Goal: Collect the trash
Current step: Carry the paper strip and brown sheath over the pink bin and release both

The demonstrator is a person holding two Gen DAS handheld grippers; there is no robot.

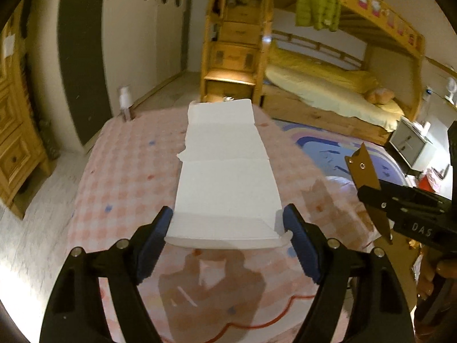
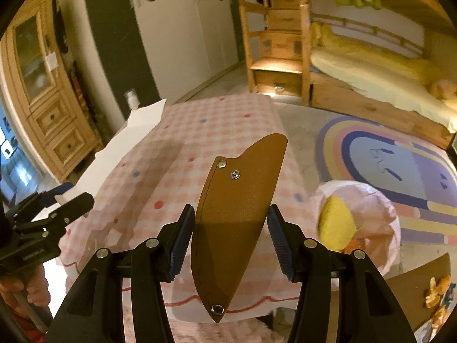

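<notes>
Sheath (image 2: 237, 217) tip-down, paper (image 1: 228, 177) lengthwise (forward)

A table is covered by a pink-and-white checked cloth (image 2: 217, 120) scattered with red and blue dots. The cloth's scalloped red-trimmed hem hangs over the near edge.

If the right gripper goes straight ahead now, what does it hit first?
Probably the checked tablecloth on the table, past the tip of the brown sheath that the right gripper holds; depth is unclear.
</notes>
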